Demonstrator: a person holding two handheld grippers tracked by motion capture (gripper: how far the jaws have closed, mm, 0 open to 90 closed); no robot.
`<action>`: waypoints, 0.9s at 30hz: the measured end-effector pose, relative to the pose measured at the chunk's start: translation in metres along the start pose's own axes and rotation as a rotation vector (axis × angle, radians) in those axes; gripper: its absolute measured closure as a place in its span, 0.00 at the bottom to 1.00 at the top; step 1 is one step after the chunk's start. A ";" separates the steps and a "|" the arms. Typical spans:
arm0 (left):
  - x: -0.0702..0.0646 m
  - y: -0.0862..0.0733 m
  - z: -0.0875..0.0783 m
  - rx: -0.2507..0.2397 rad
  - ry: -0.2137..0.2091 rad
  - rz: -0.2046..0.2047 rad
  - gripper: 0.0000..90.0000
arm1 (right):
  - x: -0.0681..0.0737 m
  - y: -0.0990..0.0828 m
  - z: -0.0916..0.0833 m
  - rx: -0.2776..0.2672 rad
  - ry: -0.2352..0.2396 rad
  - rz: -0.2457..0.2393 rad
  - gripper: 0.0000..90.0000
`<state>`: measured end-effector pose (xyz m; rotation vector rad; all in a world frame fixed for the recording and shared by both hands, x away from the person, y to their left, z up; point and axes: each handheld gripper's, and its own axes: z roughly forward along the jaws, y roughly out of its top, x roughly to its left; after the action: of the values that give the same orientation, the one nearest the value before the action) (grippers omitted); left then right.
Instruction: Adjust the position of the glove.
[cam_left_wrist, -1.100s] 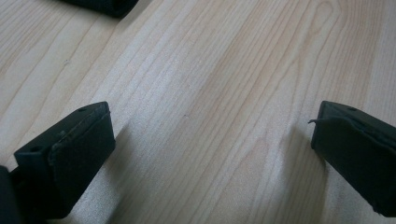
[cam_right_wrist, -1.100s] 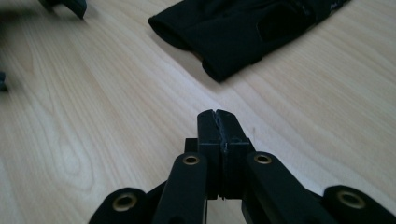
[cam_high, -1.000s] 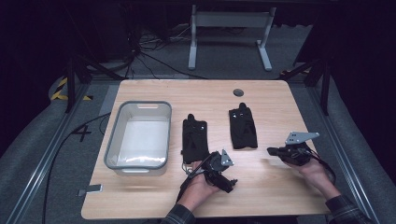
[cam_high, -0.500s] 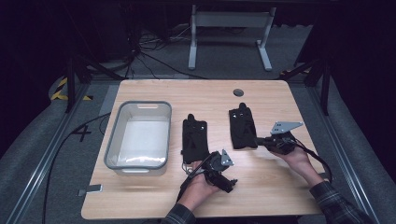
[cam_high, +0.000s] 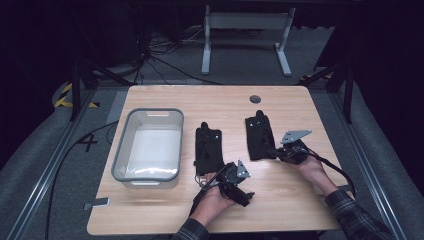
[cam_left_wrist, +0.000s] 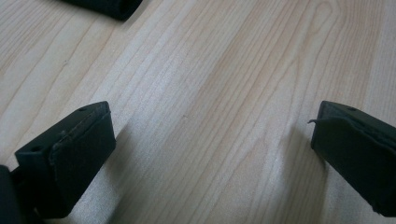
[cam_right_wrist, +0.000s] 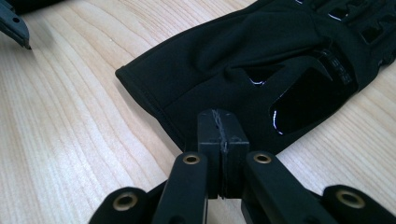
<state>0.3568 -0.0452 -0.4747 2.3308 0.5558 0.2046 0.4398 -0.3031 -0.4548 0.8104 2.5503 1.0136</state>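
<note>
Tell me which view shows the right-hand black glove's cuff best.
The right gripper view: the right-hand glove lies close before the shut right tongs, its cuff hem and glossy patches sharp. The high view shows that glove whole but small, the tongs at its cuff. The left gripper view shows a dark corner, unidentifiable.

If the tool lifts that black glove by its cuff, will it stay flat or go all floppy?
Probably floppy. The right glove looks like soft fabric with a thin hemmed cuff lying limp on the table, so it would likely droop from the right tool. It seems light, and its shiny patches might be a bit slippery. It shouldn't roll.
</note>
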 end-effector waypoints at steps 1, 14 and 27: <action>0.000 0.000 0.000 0.000 0.000 0.000 0.00 | 0.000 0.000 0.000 0.000 0.000 0.000 1.00; 0.000 0.000 0.000 -0.001 -0.001 -0.001 0.00 | 0.005 -0.012 -0.013 0.009 0.015 0.005 1.00; 0.000 0.000 0.000 -0.002 0.000 -0.001 0.00 | 0.016 -0.030 -0.033 0.025 0.038 0.023 1.00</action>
<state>0.3569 -0.0454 -0.4748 2.3287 0.5565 0.2040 0.4003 -0.3288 -0.4531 0.8369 2.5956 1.0156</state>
